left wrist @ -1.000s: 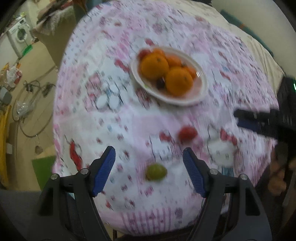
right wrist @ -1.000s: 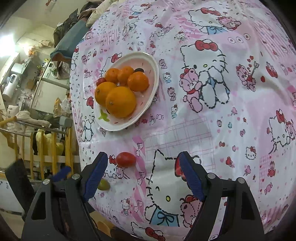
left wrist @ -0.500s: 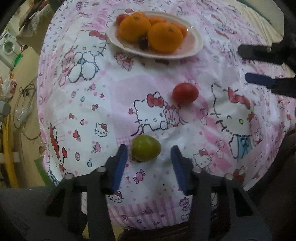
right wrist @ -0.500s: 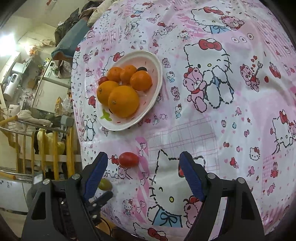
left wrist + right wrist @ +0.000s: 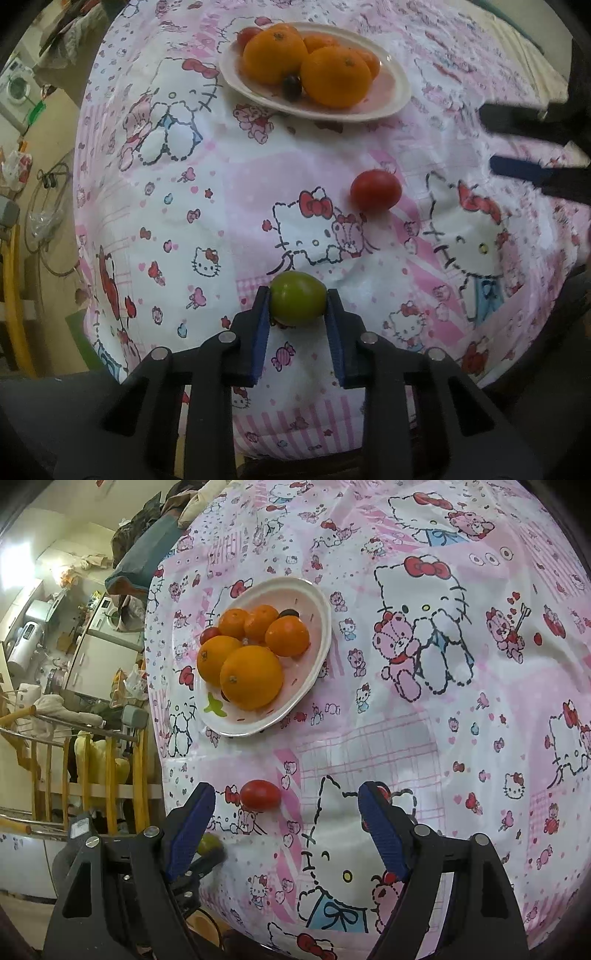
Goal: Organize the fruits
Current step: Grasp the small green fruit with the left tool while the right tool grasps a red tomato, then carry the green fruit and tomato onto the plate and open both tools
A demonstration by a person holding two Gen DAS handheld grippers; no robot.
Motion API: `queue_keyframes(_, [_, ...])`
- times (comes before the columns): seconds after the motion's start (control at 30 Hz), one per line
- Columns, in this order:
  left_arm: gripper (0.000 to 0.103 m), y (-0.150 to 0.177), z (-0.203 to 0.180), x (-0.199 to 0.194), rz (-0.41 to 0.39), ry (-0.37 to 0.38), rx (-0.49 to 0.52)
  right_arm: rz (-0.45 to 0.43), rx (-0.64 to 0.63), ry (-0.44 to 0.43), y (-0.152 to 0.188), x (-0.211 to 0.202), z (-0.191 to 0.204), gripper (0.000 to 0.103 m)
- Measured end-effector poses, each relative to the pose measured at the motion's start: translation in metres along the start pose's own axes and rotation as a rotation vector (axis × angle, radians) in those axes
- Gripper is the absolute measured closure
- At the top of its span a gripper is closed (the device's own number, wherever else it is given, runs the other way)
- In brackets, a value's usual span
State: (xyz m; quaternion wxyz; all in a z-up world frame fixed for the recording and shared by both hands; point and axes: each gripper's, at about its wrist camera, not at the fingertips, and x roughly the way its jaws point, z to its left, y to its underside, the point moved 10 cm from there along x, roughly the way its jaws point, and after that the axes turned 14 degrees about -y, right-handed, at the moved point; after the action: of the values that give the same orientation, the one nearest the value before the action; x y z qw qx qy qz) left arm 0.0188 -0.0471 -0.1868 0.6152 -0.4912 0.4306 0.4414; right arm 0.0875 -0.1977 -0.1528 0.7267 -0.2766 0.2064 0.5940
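While left tool point(image 5: 297, 300) pinches green fruit point(image 5: 298, 297), plate point(image 5: 320, 602) holds oranges point(image 5: 252, 676).

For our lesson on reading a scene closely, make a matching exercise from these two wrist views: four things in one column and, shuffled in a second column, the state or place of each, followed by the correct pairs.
Things
1. green fruit
2. red tomato
3. oranges
4. right gripper

States
A. piled on the white plate
B. open, holding nothing
C. clamped in the left gripper
D. lying loose on the tablecloth, off the plate

Pairs: 1-C, 2-D, 3-A, 4-B
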Motion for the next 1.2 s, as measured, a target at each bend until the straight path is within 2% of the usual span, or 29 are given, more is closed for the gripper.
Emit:
queue_keyframes(0.2, [0.078,-0.014,0.026,-0.025,-0.075,0.034,-0.124,0.061,0.054,-0.06,0.011,0.025,0.006,0.021])
queue_keyframes(0.3, [0.078,-0.02,0.038,-0.029,-0.093,0.022,-0.166,0.091,0.053,-0.054,0.014,0.045,0.012,0.028])
queue_keyframes(0.4, [0.078,-0.02,0.045,-0.029,-0.092,0.029,-0.196,0.133,0.02,-0.003,0.018,0.067,0.015,0.034])
queue_keyframes(0.5, [0.078,-0.019,0.047,-0.023,-0.072,0.037,-0.208,0.174,-0.044,0.088,0.023,0.085,0.015,0.039])
queue_keyframes(0.57, [0.078,-0.019,0.049,-0.022,-0.071,0.034,-0.21,0.202,-0.075,0.114,0.026,0.095,0.018,0.047])
queue_keyframes(0.63, [0.078,-0.02,0.05,-0.02,-0.071,0.037,-0.219,0.208,-0.147,0.183,0.026,0.1,0.017,0.056])
queue_keyframes(0.7, [0.078,-0.02,0.052,-0.02,-0.069,0.043,-0.232,0.215,-0.206,0.234,0.026,0.102,0.014,0.061])
queue_keyframes(0.97, [0.078,-0.022,0.05,-0.022,-0.085,0.027,-0.217,0.164,-0.19,0.166,0.023,0.078,0.012,0.062])
queue_keyframes(1.2, [0.078,-0.022,0.046,-0.018,-0.095,0.002,-0.205,0.114,-0.189,0.152,0.021,0.045,0.005,0.062])
